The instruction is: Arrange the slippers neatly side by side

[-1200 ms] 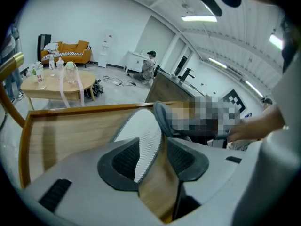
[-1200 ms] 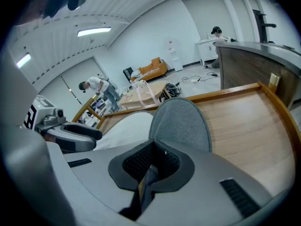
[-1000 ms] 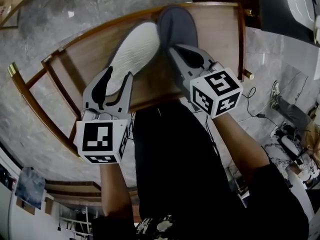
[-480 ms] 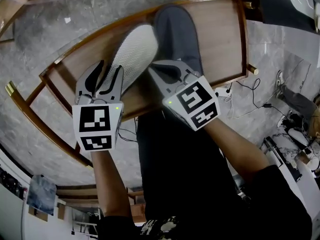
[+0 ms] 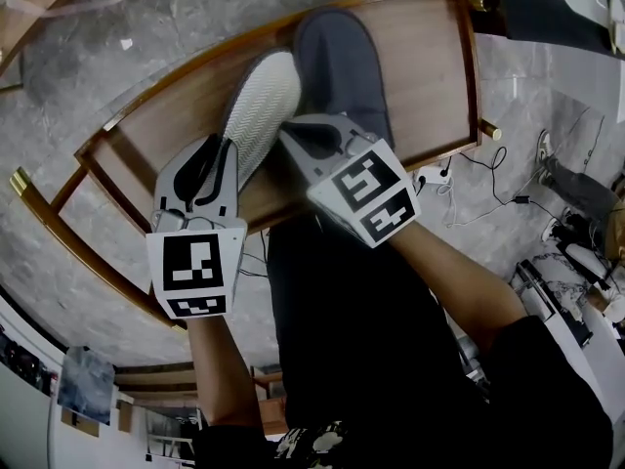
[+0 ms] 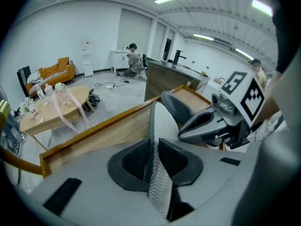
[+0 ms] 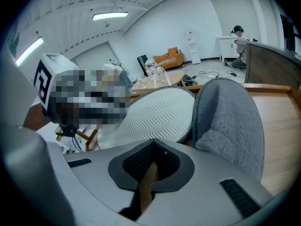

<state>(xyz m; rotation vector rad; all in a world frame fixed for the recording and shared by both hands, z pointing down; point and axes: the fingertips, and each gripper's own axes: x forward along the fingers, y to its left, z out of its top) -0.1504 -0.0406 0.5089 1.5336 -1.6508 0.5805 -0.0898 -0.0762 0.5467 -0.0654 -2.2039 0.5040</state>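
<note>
Slipper sole point(image 5: 259, 106), chevron-ribbed, beside fleecy grey slipper point(image 5: 337, 59)

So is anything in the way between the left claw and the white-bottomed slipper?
No, nothing. The left claw has just been closing its jaws, and the edge of the white-bottomed slipper is pinched between them. The grey slipper lies right beside it.

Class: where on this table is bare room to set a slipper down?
Bare wood right of the grey slipper up to the table rim, and left of the white-soled slipper. Crowded mid-table, where the slippers meet.
</note>
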